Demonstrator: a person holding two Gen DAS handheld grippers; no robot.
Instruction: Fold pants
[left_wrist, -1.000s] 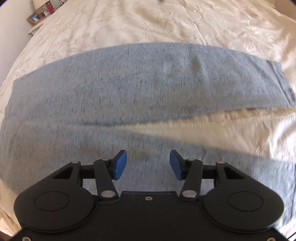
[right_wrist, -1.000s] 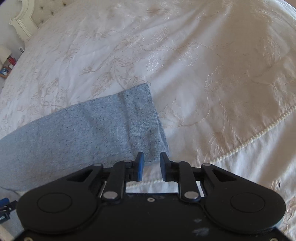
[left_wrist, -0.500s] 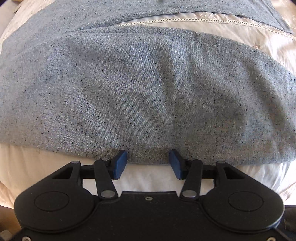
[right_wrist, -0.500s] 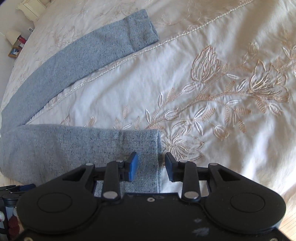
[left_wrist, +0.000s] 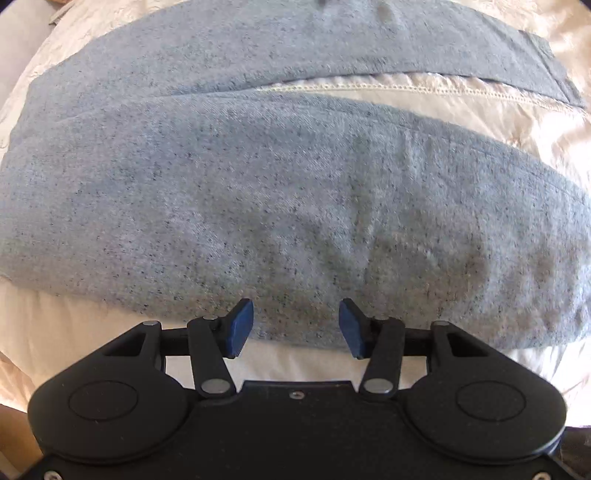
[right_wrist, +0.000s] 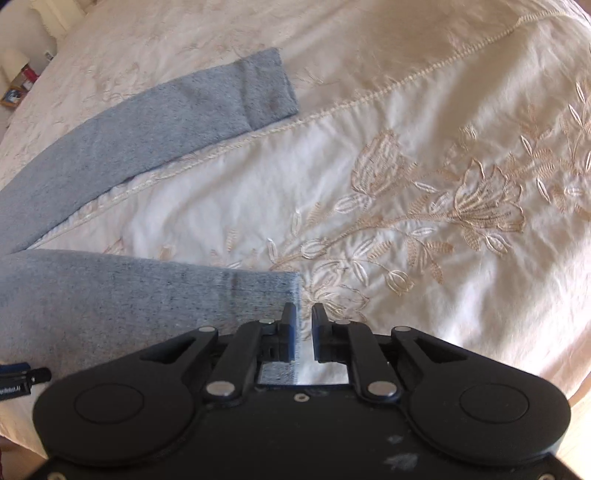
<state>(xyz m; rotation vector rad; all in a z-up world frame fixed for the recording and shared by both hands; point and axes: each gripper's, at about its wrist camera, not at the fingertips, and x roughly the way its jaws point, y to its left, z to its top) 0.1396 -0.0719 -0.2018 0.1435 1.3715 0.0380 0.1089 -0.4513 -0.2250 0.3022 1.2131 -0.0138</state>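
Grey pants (right_wrist: 110, 295) hem sits half between my closing right gripper (right_wrist: 303, 332), so it may pinch only bedspread (right_wrist: 424, 155), while my left gripper (left_wrist: 295, 328) hangs open.

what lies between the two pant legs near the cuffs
Bare bedspread with its stitched seam; nothing else between the far leg and the near leg, clearest in the right wrist view.

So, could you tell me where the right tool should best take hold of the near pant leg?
Probably at the hem corner of the near pant leg, coming from above: it lies flat on the bedspread, so only its edge offers a pinch. The right tool is closing there, not yet gripping.
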